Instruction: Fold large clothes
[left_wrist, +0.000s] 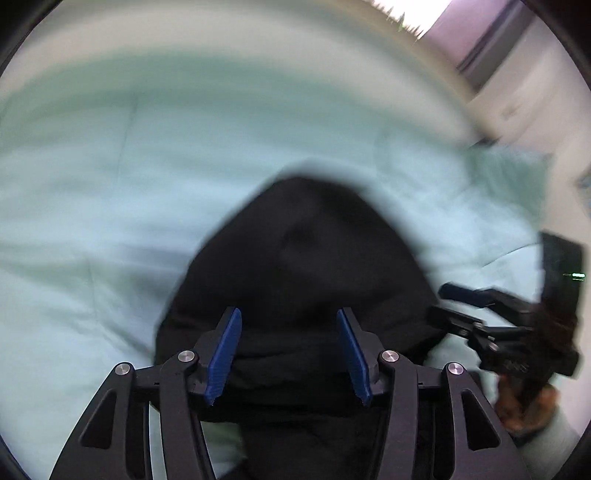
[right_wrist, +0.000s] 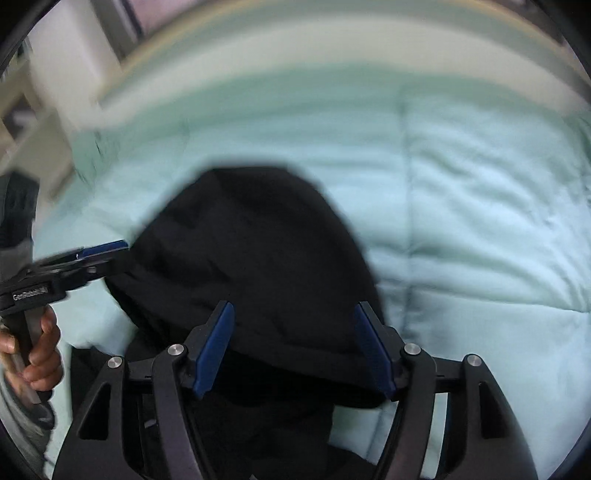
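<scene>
A black garment (left_wrist: 303, 266) lies bunched on a pale green quilt (left_wrist: 110, 184); it also shows in the right wrist view (right_wrist: 243, 251). My left gripper (left_wrist: 289, 321) is open just above the garment's near part, nothing between its blue pads. My right gripper (right_wrist: 293, 314) is open over the same garment, empty. The right gripper shows at the right edge of the left wrist view (left_wrist: 458, 302), beside the cloth. The left gripper shows at the left of the right wrist view (right_wrist: 107, 254), its tips at the garment's edge. Both views are motion-blurred.
The quilt (right_wrist: 480, 203) covers a bed and spreads wide around the garment. A pale wall and window frame (left_wrist: 491, 44) stand beyond the bed's far edge. White furniture (right_wrist: 33, 110) stands to the left of the bed.
</scene>
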